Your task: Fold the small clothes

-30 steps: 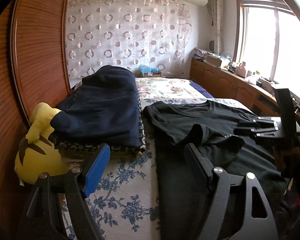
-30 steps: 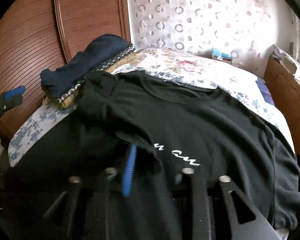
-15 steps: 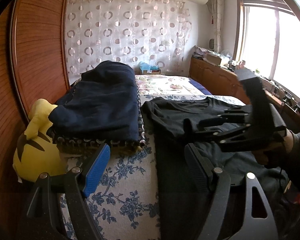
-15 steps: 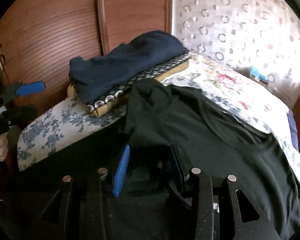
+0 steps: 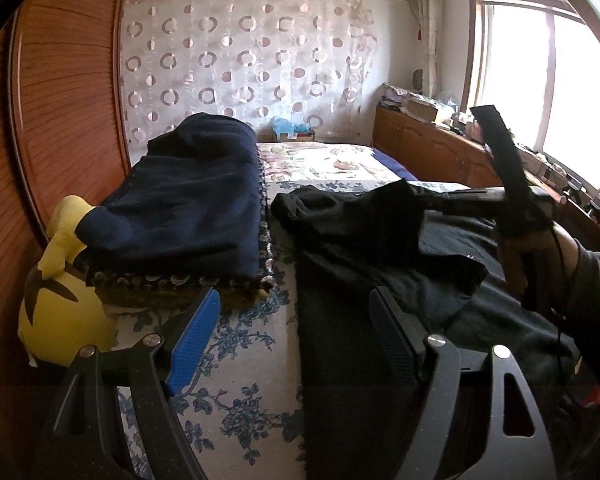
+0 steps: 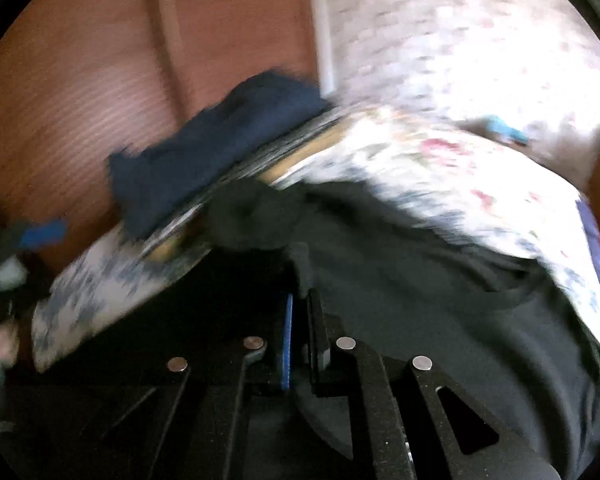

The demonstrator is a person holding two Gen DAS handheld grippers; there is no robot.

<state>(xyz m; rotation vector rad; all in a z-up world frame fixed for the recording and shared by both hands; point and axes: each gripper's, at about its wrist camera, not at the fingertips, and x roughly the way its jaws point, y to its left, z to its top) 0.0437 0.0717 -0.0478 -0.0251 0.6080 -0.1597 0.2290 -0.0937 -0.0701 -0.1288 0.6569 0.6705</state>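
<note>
We are holding our left tool (image 5: pixel 296 332) with its fingers spread apart over the bed (image 5: pixel 236 384), gripping nothing. Our right tool (image 6: pixel 298 320) is clamping a fold of the black T-shirt (image 5: pixel 380 264), which is lying on the flowered sheet just ahead of both tools. Left of the shirt, a navy blanket (image 5: pixel 188 208) is resting on a pillow, a yellow plush toy (image 5: pixel 60 312) beside it against the wooden wardrobe (image 5: pixel 60 100).

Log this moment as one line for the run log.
left gripper open, idle over bed | right gripper shut on black T-shirt, lifting fold
</note>
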